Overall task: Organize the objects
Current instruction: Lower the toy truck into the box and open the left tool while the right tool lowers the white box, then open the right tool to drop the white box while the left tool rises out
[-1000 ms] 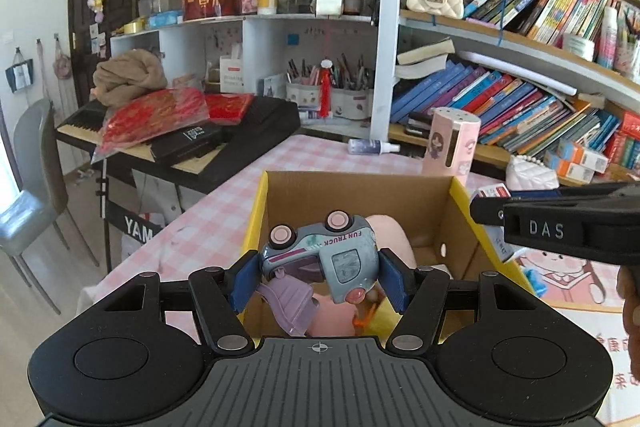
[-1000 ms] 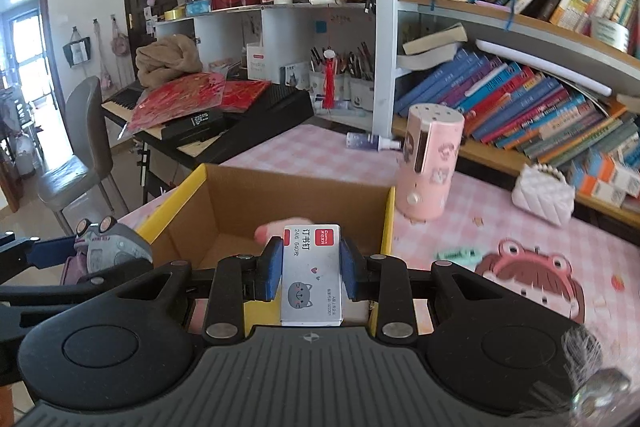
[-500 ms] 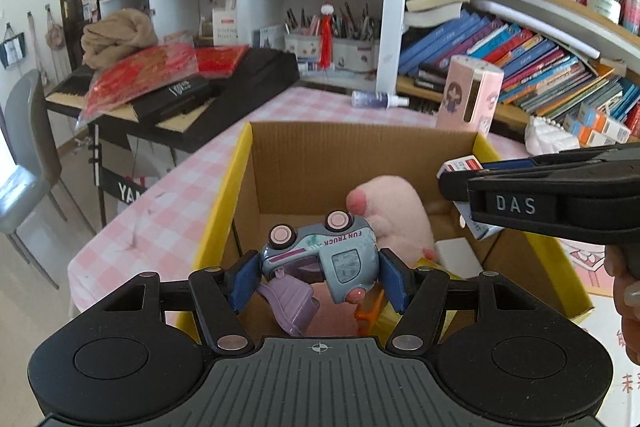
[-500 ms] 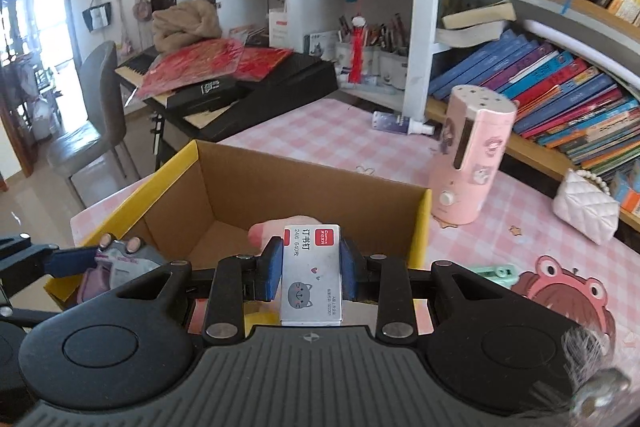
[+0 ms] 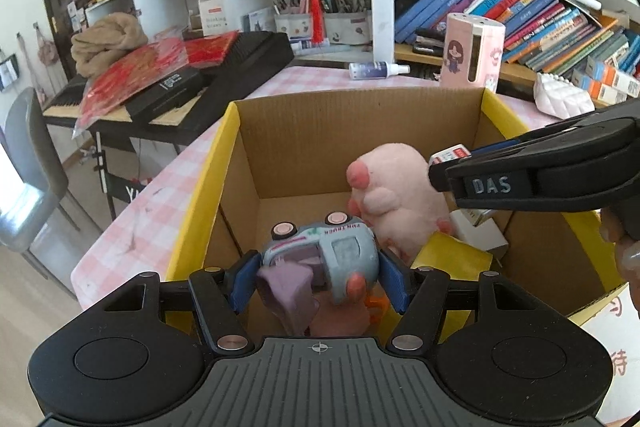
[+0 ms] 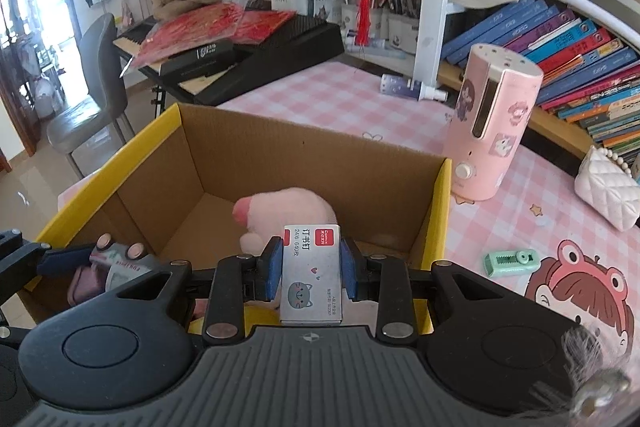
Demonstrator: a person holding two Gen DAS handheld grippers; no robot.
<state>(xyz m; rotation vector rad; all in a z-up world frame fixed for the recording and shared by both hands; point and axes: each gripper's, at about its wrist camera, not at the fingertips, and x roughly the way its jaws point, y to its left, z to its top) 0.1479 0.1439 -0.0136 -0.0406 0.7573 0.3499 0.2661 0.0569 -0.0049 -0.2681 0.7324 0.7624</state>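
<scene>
Left gripper [image 5: 318, 277] clamps toy truck [image 5: 324, 253], right gripper [image 6: 311, 269] clamps staple box [image 6: 311, 277] — both above the carton [image 6: 316, 159] (pink plush [image 5: 396, 195] inside).

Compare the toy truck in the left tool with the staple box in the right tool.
The toy truck is rounded and blue-grey with pink wheels; the staple box is flat, rectangular and grey with a cat drawing. The truck lies tipped, wheels upward; the box stands upright on end. Both are clamped between blue pads above the open cardboard box.
</scene>
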